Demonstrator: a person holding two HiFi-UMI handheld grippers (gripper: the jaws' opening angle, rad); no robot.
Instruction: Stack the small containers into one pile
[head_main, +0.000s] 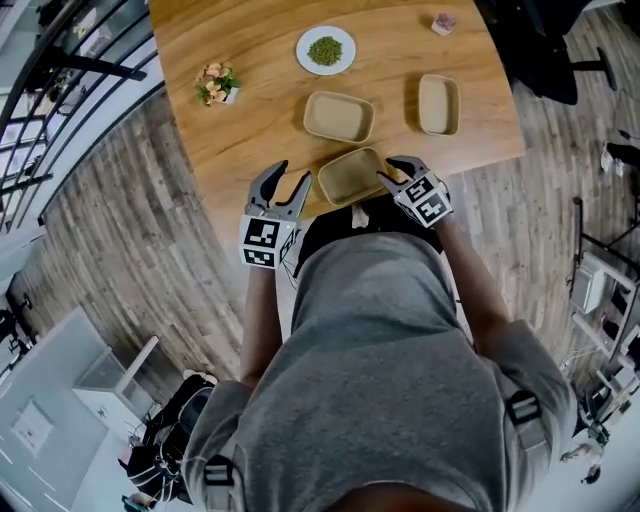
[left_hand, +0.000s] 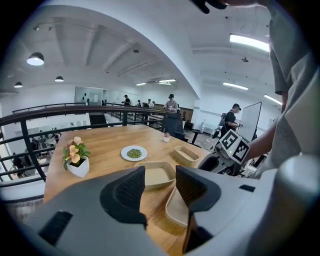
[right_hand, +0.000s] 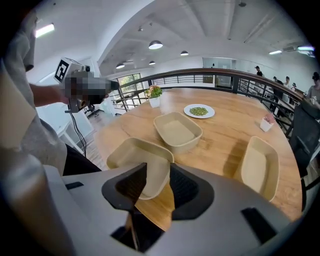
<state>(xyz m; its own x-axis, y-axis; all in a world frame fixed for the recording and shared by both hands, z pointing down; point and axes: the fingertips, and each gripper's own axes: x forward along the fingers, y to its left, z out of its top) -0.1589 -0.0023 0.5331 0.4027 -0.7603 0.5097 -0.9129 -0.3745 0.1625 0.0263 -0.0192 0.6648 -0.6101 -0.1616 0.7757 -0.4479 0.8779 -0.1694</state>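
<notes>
Three beige containers sit apart on the wooden table (head_main: 250, 130), none stacked. The nearest container (right_hand: 135, 157) lies at the table's near edge. The right gripper (right_hand: 157, 182) straddles its right-hand corner, with one jaw inside the tray and the other outside. Its jaws stand fairly wide with the wall between them, and a gap shows beside the inner pad. The left gripper (left_hand: 160, 185) hangs just left of that nearest container, jaws wide and holding nothing. A second container (head_main: 339, 116) sits just beyond the nearest one. The third container (head_main: 438, 104) lies beyond it and off to the right, well apart.
</notes>
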